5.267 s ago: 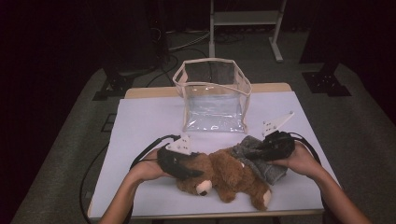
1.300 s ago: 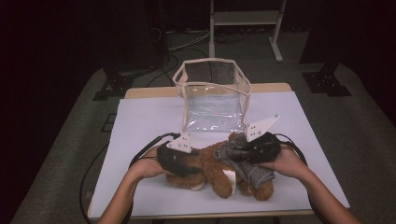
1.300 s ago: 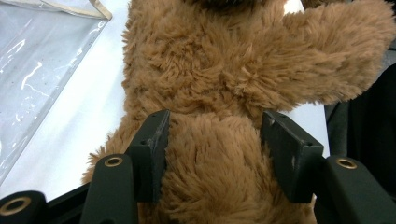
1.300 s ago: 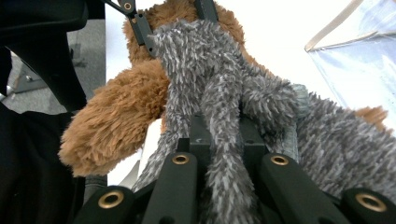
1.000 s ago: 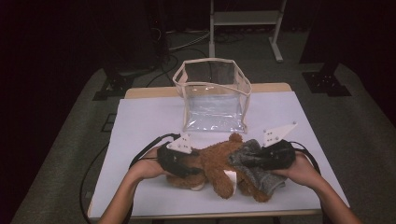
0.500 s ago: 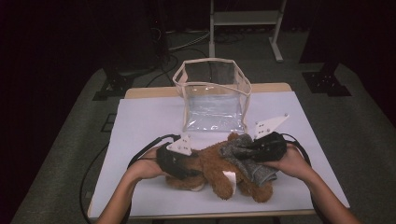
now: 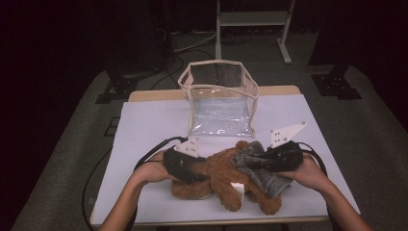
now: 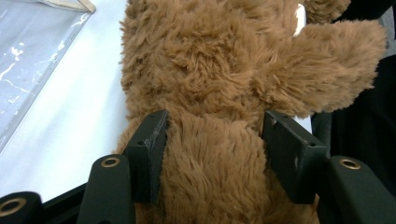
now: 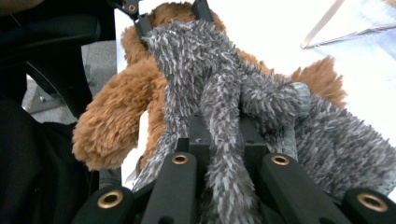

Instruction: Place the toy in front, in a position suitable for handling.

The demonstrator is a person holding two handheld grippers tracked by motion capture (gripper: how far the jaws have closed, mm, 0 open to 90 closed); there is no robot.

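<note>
Holding the brown teddy bear point(image 7: 219, 175) flat on the white table point(image 7: 144, 125), near its front edge, I note from the high view my left tongs point(image 7: 195, 168) at its body and my right tongs point(image 7: 252, 161) on the grey fuzzy garment point(image 7: 262, 168) draped over it; the clear bag point(image 7: 219, 98) stands just behind.

Left gripper view: my tongs clasp the bear's torso, pads point(image 8: 152, 140) pressed into fur. Recommendation: keep this anchor steady.

Right gripper view: my tongs are clenched on a grey fabric strip point(image 9: 224, 154). Recommendation: pull along the limb, gently, avoiding bunching.
</note>
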